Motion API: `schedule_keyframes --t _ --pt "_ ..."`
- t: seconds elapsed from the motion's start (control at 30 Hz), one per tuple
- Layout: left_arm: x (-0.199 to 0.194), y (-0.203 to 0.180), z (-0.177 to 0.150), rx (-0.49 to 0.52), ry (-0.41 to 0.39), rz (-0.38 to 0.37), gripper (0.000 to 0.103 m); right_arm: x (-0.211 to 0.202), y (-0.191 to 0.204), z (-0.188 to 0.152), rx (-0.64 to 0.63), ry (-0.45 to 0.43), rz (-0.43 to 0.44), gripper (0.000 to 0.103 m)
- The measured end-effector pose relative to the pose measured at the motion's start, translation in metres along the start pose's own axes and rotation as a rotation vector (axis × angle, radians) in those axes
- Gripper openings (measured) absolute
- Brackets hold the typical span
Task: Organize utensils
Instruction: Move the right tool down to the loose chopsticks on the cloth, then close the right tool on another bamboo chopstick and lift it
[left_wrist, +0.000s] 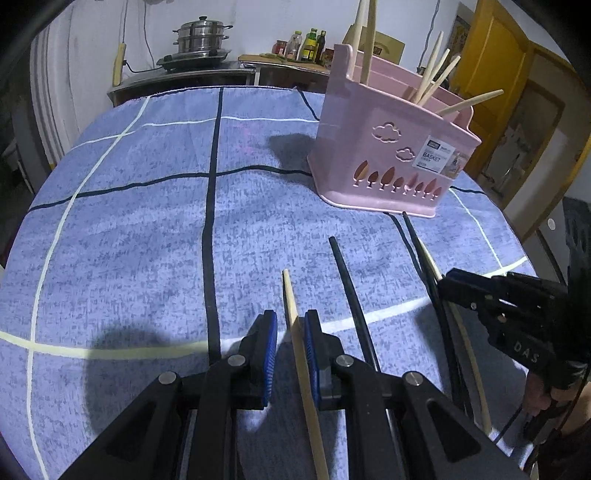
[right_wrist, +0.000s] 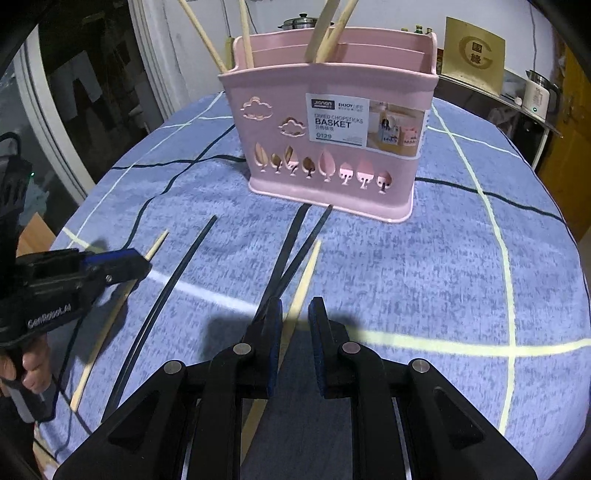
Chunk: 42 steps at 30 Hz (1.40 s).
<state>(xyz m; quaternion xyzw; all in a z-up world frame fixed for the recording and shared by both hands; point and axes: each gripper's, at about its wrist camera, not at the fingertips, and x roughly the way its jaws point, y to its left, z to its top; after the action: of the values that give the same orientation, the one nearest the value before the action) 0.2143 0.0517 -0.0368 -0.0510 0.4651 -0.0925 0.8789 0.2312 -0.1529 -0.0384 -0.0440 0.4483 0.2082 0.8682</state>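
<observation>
Hovering low over the blue checked cloth on the worktop (left_wrist: 129, 229), both tools point down at loose chopsticks. Nearest on the left side, the left hand-held gripper (left_wrist: 290, 345) has its blue pads standing a narrow way apart, with a pale wooden chopstick (left_wrist: 295, 332) lying between them; it looks close to the right-hand pad, but I cannot tell whether it is actually pinched or only straddled. Just beside it lies a black chopstick (left_wrist: 351, 291). The right hand-held gripper (right_wrist: 295, 334) is likewise only slightly spread, its pads astride another pale chopstick (right_wrist: 304, 280), and nothing looks squeezed yet. Alongside that one, two more black chopsticks (right_wrist: 291, 251) cross each other, their far tips reaching close to the foot of the basket. Farther back stands the pink chopstick basket (right_wrist: 332, 177), upright on the cloth, with several pale chopsticks (right_wrist: 332, 29) already leaning out of its compartments. Beyond it, a steel steamer pot (left_wrist: 201, 35) and some bottles (left_wrist: 308, 46) sit on a counter by the wall. By my reckoning the job is partly done: some pale sticks are stowed, while two pale and about three black ones remain loose on the cloth.
</observation>
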Motion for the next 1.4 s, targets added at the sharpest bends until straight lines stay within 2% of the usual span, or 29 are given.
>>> schedule_keyframes --t 0.27,0.57,0.77,0.83,1.17,1.4 --pt "0.007 -0.006 0.008 0.031 -0.011 0.032 0.014 0.013 0.000 0.015 -0.009 0.002 -0.019 0.015" --pt "0.013 -0.010 0.014 0.053 -0.020 0.051 0.014 0.018 -0.005 0.023 -0.003 0.009 -0.017 0.009" --pt "0.016 -0.013 0.016 0.070 -0.023 0.076 0.012 0.022 -0.003 0.027 -0.006 0.010 -0.016 0.008" --pt "0.016 -0.013 0.015 0.071 -0.025 0.085 0.009 0.022 -0.004 0.027 0.000 0.008 -0.014 0.008" --pt "0.012 -0.009 0.017 0.037 -0.002 0.035 0.004 0.008 -0.009 0.023 0.024 -0.016 0.004 0.006" --pt "-0.013 -0.013 0.026 0.044 -0.044 0.028 0.004 -0.020 -0.008 0.031 0.017 -0.076 0.013 0.006"
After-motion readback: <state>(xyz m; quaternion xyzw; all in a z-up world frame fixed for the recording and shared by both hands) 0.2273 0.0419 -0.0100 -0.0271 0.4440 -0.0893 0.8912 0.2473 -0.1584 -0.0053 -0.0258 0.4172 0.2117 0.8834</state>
